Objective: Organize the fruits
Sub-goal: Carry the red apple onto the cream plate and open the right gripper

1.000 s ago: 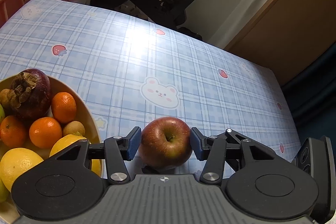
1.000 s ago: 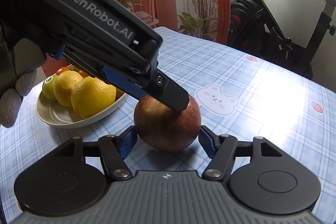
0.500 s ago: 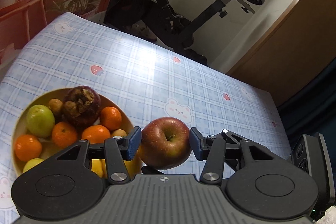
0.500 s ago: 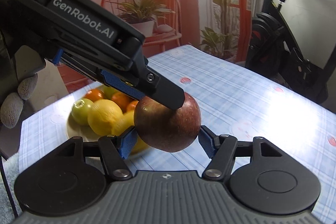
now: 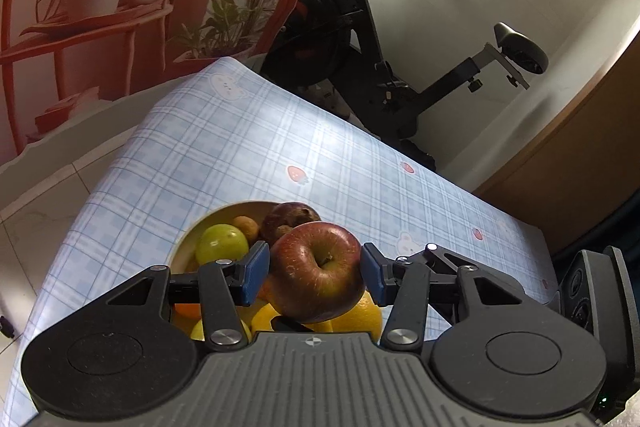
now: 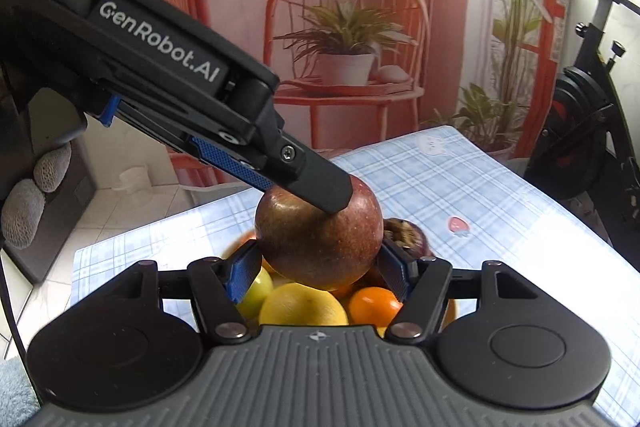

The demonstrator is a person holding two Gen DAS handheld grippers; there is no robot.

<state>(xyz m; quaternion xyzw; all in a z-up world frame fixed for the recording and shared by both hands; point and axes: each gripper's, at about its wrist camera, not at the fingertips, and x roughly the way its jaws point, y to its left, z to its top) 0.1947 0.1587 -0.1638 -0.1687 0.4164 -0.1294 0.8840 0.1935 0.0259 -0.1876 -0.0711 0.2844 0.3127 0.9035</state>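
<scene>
Now, L to R: left gripper (image 5: 314,271) and right gripper (image 6: 316,269) are both clamping the apple (image 5: 318,273), sharing the load, prob. for a steadier carry. Apple is hanging over the fruit bowl (image 5: 192,231), not yet set down.

Apple (image 6: 316,239) between both tools, above bowl (image 6: 240,243)
</scene>
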